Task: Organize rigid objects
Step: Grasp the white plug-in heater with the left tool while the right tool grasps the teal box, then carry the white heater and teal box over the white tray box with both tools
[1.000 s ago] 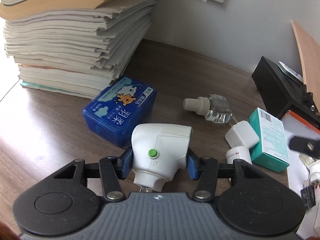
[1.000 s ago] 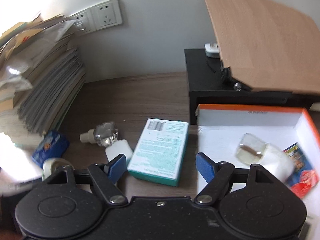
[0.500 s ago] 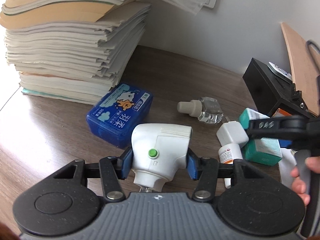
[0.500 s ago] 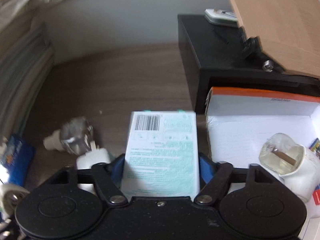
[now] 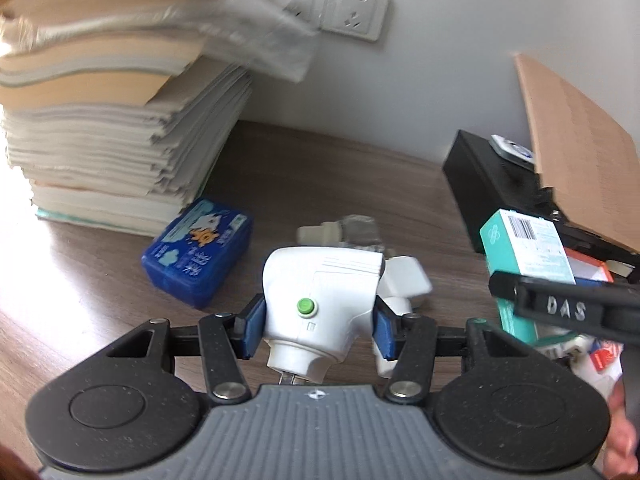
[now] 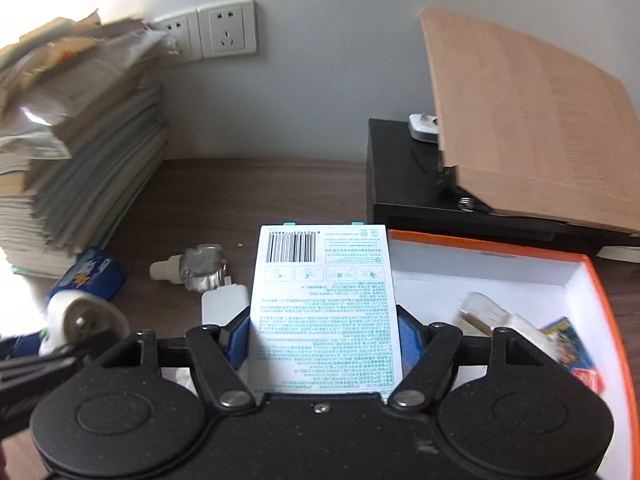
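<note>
My left gripper (image 5: pixel 318 314) is clamped on the white plug-in device (image 5: pixel 320 304); my right gripper (image 6: pixel 322 334) pinches the teal box (image 6: pixel 324 304), raised just left of the orange-rimmed box (image 6: pixel 484 246). Left of that box lies a clear bottle (image 6: pixel 196 268), farther left a blue case (image 5: pixel 198 252).

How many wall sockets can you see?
2. One wall socket sits on the white wall above the desk. The other wall socket is right beside it, partly covered by the paper stack. More may hide behind the papers.
</note>
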`<state>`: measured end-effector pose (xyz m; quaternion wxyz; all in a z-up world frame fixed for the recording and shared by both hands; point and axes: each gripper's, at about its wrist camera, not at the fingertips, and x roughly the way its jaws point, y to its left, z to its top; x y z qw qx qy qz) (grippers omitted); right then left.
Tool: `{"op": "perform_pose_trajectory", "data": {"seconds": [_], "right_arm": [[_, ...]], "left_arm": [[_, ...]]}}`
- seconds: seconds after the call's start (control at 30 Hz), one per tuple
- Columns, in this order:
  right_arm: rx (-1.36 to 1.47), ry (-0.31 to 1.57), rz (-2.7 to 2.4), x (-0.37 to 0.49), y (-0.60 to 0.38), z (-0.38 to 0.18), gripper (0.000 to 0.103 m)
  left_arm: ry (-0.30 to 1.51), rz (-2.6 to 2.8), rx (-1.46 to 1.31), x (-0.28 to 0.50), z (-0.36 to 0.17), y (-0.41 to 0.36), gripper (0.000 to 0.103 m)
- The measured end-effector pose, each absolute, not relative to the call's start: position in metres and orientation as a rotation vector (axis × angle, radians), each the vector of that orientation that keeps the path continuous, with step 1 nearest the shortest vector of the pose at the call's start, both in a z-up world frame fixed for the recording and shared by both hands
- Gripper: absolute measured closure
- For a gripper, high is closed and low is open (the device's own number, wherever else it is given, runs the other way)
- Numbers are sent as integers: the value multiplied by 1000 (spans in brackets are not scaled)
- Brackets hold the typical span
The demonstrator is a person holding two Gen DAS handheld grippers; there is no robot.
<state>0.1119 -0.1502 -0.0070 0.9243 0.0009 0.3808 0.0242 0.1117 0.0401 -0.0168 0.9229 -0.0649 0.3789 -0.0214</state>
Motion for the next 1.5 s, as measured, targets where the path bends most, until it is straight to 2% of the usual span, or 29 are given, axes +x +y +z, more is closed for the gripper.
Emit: {"op": "perform_pose_trajectory", "data": {"seconds": [0.87, 1.5], "right_arm": [[94, 679, -24, -20, -266, 39, 19], [121, 690, -98, -68, -345, 22, 19]], "left_arm": [[750, -182, -39, 24, 17, -85, 49], [732, -243, -29, -6, 10, -150, 49]]}}
